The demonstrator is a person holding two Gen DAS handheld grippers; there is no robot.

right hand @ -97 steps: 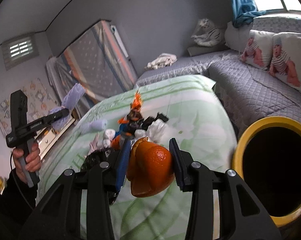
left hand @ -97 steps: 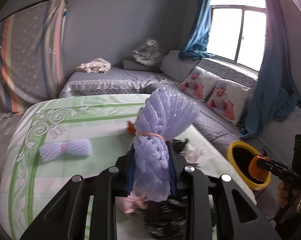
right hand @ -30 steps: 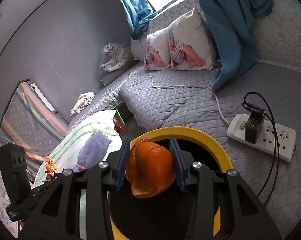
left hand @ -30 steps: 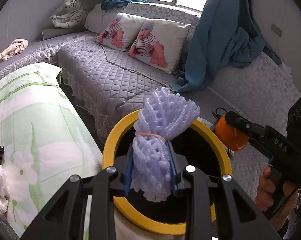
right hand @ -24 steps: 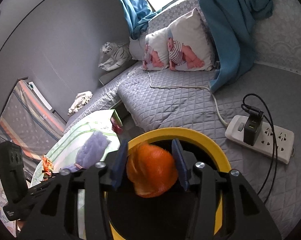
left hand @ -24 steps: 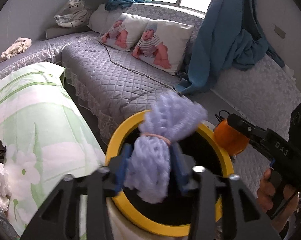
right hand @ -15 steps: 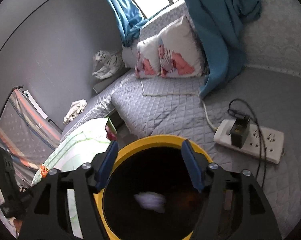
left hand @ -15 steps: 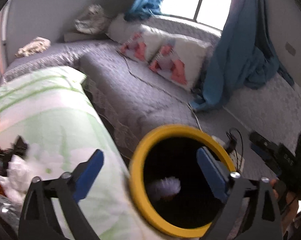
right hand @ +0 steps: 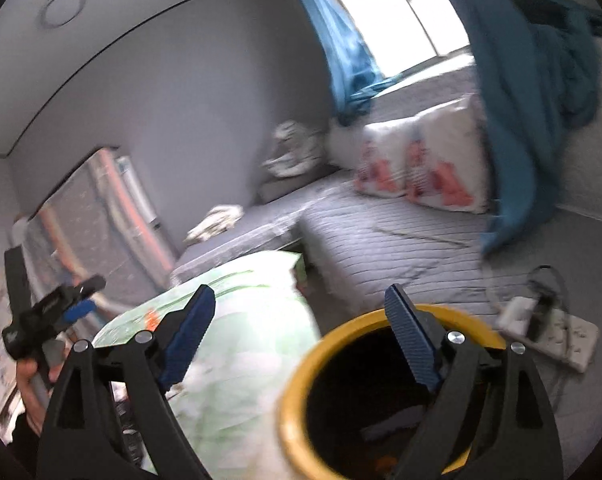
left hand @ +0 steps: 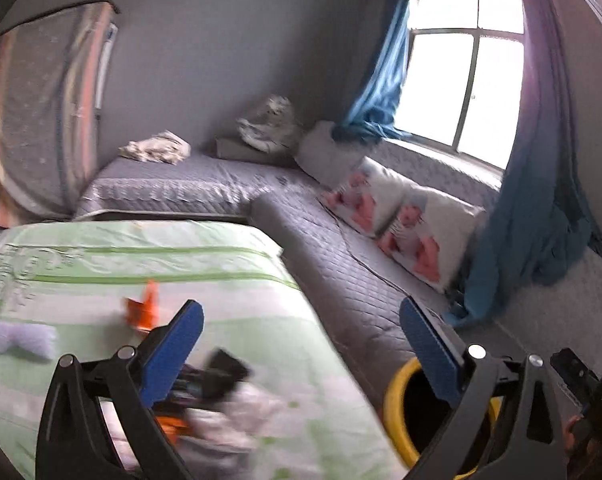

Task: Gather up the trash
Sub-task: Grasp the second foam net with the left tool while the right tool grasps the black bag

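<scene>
Foam net dropped from left gripper [left hand: 301, 334]; yellow bin [right hand: 301, 368] mouth faces up

A round bin [right hand: 301, 364] with a thick yellow rim stands on the floor just beside the corner of the green-and-white floral worktop [left hand: 237, 264], its dark mouth facing up; something orange [right hand: 385, 462] shows low inside it. On the worktop, a pale lilac foam fruit net [left hand: 19, 340] lies flat near the left edge, apart from the rest. An orange wrapper scrap [left hand: 143, 308] sticks up near the middle. Nearer the front sits a blurred heap of trash [left hand: 217, 396]: black pieces, crumpled white paper and more orange bits.
</scene>
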